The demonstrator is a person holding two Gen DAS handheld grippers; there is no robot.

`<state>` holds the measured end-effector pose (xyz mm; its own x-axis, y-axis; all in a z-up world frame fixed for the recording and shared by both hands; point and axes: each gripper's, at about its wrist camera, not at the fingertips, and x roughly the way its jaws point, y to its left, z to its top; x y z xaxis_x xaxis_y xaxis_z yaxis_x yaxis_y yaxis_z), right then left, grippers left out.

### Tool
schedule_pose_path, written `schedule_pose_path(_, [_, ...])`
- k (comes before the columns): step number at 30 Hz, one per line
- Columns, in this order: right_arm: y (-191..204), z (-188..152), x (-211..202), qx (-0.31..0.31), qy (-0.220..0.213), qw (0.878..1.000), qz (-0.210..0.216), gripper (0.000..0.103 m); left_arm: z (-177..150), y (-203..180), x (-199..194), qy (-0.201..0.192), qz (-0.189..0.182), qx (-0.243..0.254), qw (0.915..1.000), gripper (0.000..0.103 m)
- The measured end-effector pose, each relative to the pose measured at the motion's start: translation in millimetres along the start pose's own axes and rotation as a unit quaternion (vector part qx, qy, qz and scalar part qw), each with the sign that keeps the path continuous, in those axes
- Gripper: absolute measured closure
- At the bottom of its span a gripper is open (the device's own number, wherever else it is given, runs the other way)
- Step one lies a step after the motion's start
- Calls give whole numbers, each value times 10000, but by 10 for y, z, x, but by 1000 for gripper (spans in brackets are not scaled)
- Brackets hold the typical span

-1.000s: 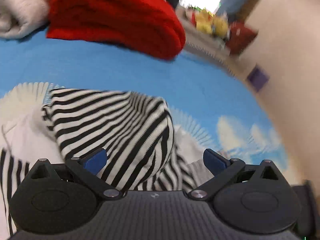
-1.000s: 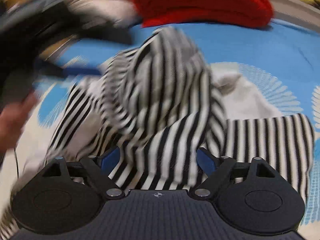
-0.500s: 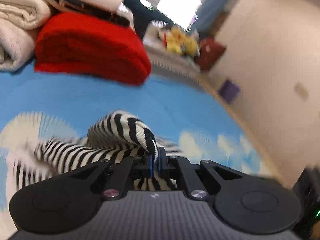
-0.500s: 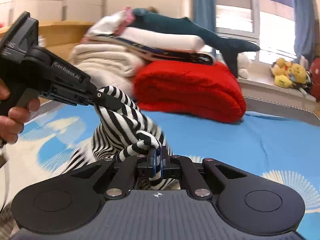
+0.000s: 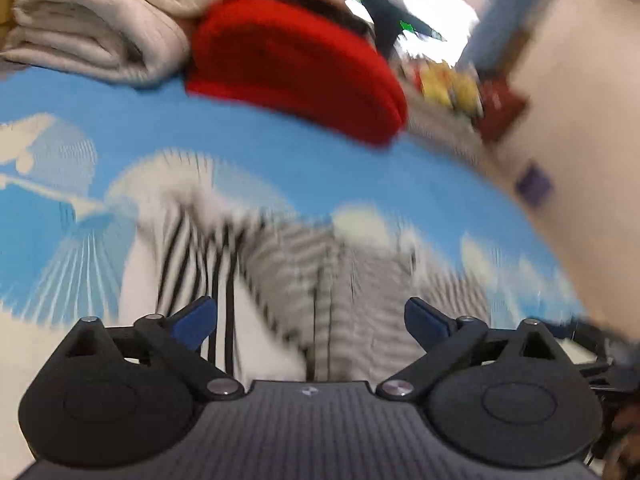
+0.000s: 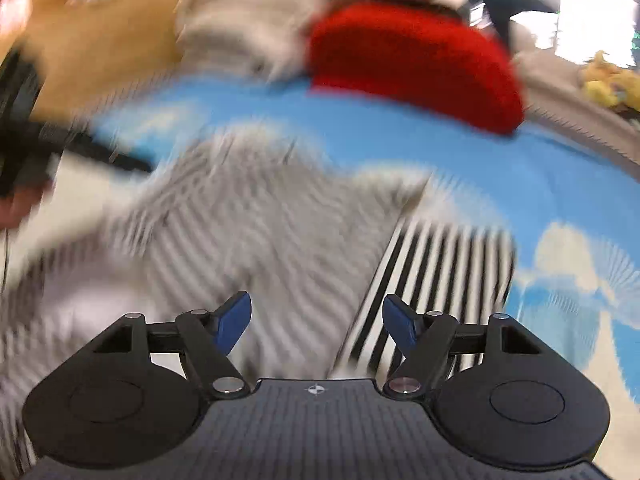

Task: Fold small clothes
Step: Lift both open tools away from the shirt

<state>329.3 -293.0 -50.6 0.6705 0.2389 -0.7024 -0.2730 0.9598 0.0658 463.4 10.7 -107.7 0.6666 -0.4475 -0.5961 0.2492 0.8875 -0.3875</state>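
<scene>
Blue-padded jaws of the left gripper [image 5: 310,320] and right gripper [image 6: 316,318] are opening, pinching nothing, above the black-and-white striped garment [image 6: 280,240] lying rumpled on the blue cloud-print sheet [image 5: 280,152]; a folded red blanket [image 5: 296,64] sits beyond.

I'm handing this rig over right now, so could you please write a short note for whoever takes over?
Left gripper: jaws opening, nothing pinched.
Right gripper: jaws opening, nothing pinched.
The striped garment lies loose on the blue sheet below both grippers; the red blanket and beige blankets sit behind it.
Done: hard to say; blur hides any fold.
Left: check how it lies, then re-grip and finish folding.
</scene>
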Motion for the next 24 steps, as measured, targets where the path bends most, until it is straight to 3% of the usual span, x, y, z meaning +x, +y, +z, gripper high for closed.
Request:
schedule_pose_path(2, [-179, 228, 158, 473, -553, 9972, -189, 29, 102, -53, 165, -157, 96, -230, 9996, 1])
schedule_pose_path(4, [-201, 330, 377, 844, -728, 9926, -484, 29, 124, -145, 369, -39, 2, 10, 10000, 1])
schedule_pose_path(6, [-106, 366, 636, 783, -564, 9951, -200, 31, 12, -238, 604, 218, 232, 496, 9983, 1])
schedule_pose_path(9, [174, 123, 925, 192, 106, 9998, 33, 31, -199, -144, 1081, 528, 1420, 1302, 9798, 0])
schedule_pose_path(10, [283, -19, 1032, -225, 397, 9989, -46, 31, -238, 21, 1187, 662, 1534, 1186, 9788, 0])
schedule_pose_path(12, [372, -300, 1162, -722, 610, 9948, -368, 29, -219, 277, 1089, 440, 1023, 554, 9922, 0])
schedule_pose_path(13, [328, -392, 1121, -642, 320, 9969, -329, 28, -198, 320, 1036, 491, 933, 535, 9930, 0])
schedule_pose_path(14, [271, -415, 1116, -586, 276, 9975, -285, 28, -187, 336, 988, 510, 943, 605, 9924, 0])
schedule_pose_path(17, [99, -469, 992, -418, 302, 9982, -303, 28, -214, 356, 856, 587, 1449, 860, 9840, 0])
schedule_pose_path(20, [50, -463, 893, -536, 443, 9965, -470, 24, -281, 305, 533, 867, 1319, 993, 9825, 0])
schedule_pose_path(22, [-1, -432, 566, -190, 504, 9976, -427, 24, -372, 245, 173, 893, 1218, 1081, 9826, 0])
schedule_pose_path(24, [-21, -450, 81, 294, 262, 9988, -288, 24, -565, 102, -234, 897, 1127, 1199, 9823, 0])
